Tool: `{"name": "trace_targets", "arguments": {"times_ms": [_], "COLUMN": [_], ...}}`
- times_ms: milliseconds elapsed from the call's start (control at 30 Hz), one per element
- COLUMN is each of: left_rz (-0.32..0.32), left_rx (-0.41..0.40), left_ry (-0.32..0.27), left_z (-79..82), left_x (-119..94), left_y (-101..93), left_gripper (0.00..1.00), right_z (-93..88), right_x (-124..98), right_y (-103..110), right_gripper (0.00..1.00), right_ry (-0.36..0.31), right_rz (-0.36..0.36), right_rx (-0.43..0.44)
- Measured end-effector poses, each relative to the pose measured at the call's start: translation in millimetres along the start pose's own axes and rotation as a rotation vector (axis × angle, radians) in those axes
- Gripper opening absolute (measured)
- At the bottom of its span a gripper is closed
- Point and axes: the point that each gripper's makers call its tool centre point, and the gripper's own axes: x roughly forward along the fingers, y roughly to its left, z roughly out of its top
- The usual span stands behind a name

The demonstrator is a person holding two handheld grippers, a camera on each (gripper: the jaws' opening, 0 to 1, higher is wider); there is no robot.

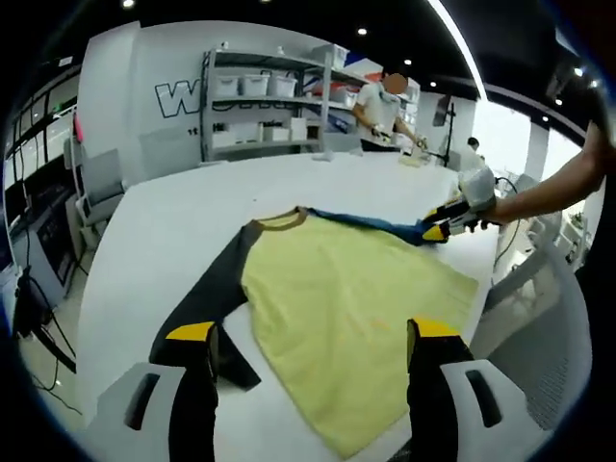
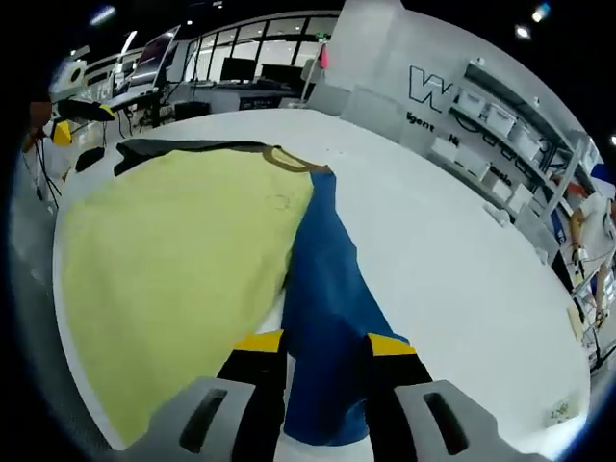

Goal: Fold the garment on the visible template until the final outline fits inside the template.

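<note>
A yellow shirt [image 1: 361,318] is being seen spread flat on the white bench [image 1: 173,221], its brown collar [image 1: 284,221] pointing toward the far side in the left gripper view. One sleeve is dark [image 1: 207,298] and is lying along the bench toward the left claw [image 1: 318,346]; the other sleeve is blue [image 1: 371,223] and is being stretched away from the collar toward the bench's right edge.

The left claw is being held wide, its two yellow-tipped jaws standing apart, one over the dark sleeve's cuff and one over the yellow body. Whether either jaw is touching cloth cannot be told.

The right claw [image 2: 325,348] is being shown in its own view with the blue sleeve [image 2: 322,318] running down between its jaws; the jaws are standing close on either side of the cloth, but a firm grip cannot be confirmed. In the left gripper view the same claw [image 1: 438,229] is being seen at the blue sleeve's end, carried by a gloved hand [image 1: 478,188] and bare forearm.

No template outline is being made out on the bench.

Behind the bench, shelving [image 1: 265,106] with boxes is being seen against a wall, and a person [image 1: 385,101] is standing at it.
</note>
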Motion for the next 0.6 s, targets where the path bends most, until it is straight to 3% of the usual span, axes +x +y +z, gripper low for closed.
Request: {"name": "trace_targets", "arguments": {"times_ms": [167,300,400,600], "left_rz": [-0.011,-0.016,-0.020,-0.029], "left_rx": [0.005,0.008,0.010,0.016], "left_ry": [0.001,0.002,0.004,0.006], "left_z": [0.0,0.2,-0.5,-1.2], "left_x": [-0.6,-0.6,0.0,2.2], "left_y": [-3.3,-4.9,-6.4,-10.2], "left_gripper": [0.83,0.83,0.82,0.81], "right_z": [-6.9,-7.2,-2.5,5.8], "right_x": [4.1,1.5,-3.9,-21.3], "right_y": [-1.6,-7.1,-12.6,-38.6], "right_gripper": [0.21,0.01,0.00,0.00], "right_ry": [0.036,0.038,0.007,-0.040], "right_rz": [-0.011,-0.038,-0.057,-0.145], "right_rx": [-0.016,-0.010,0.051,0.071]}}
